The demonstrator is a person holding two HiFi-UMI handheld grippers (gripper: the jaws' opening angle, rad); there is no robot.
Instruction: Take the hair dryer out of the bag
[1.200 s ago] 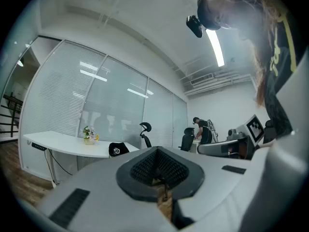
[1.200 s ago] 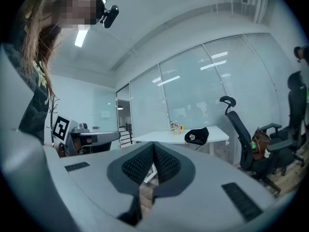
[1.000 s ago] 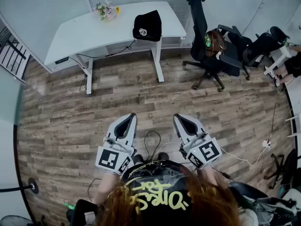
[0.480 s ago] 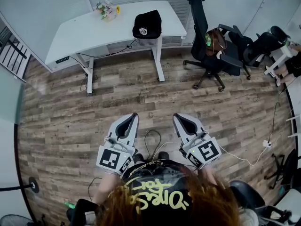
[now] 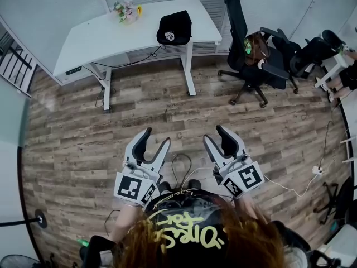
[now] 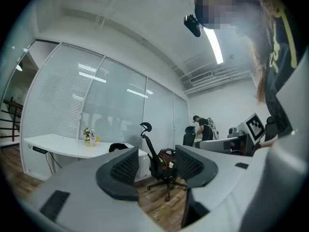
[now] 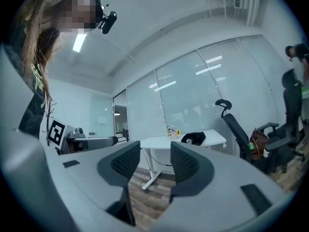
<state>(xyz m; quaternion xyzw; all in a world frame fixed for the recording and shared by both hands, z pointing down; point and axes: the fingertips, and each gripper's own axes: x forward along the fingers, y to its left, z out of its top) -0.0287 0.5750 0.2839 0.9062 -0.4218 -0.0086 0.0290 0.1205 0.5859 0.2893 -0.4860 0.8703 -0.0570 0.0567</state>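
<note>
Both the grey left gripper [image 5: 156,137] and right gripper [image 5: 215,134], empty with jaws just spread apart, should keep wide and level while approaching the soft black fabric bag [image 5: 174,29] well away on the white rectangular desk [image 5: 100,38], its hair dryer unseen.

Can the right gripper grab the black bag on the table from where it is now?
Probably not yet. The right gripper, its jaws just opened with nothing between them, is held close to the person, and the black bag sits on the white table across the wood floor.
</note>
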